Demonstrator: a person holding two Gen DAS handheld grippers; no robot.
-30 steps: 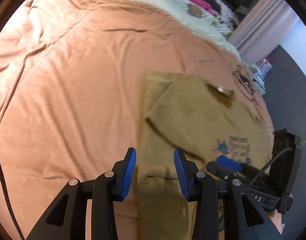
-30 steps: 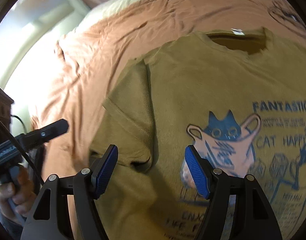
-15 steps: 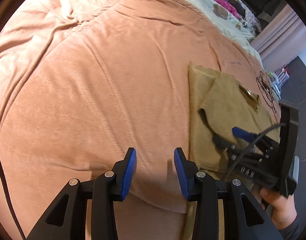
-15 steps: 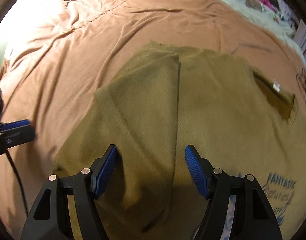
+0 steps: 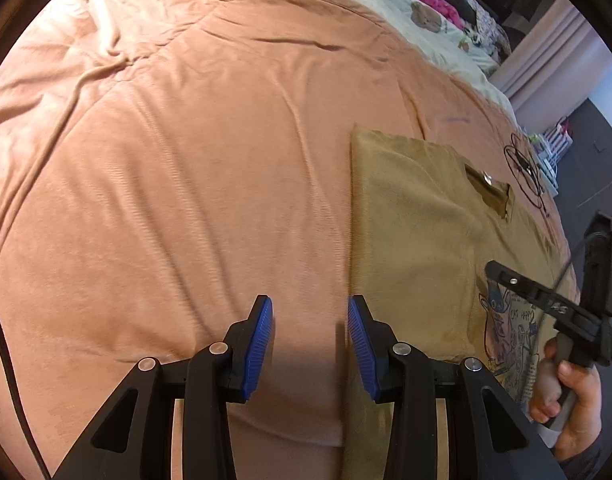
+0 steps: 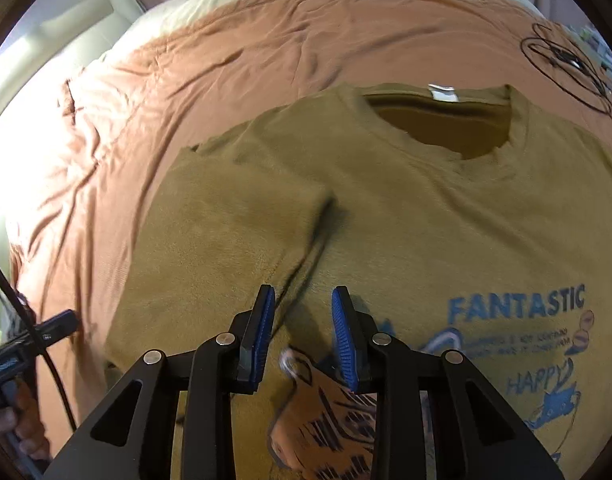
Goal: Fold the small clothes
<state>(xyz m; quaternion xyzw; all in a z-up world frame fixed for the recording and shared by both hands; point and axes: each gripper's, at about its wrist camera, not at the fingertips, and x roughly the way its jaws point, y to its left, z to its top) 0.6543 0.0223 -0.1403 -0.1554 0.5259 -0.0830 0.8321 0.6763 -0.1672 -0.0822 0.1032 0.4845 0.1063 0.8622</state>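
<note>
On 1 bedspread [image 5: 186, 160], 1 T-shirt [image 6: 386, 208]; left gripper [image 5: 310, 344] narrow, right gripper [image 6: 302, 336] closing, empty.

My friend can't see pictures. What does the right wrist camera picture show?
An olive-brown T-shirt with a blue cat print and the word FANTASTIC lies flat on an orange-pink bedspread, its left-side sleeve folded in over the chest. The right hand-held gripper hangs just above it, blue pads closing, with no cloth pinched between them.

Olive printed T-shirt [image 6: 406, 216] flat, sleeve folded in
</note>
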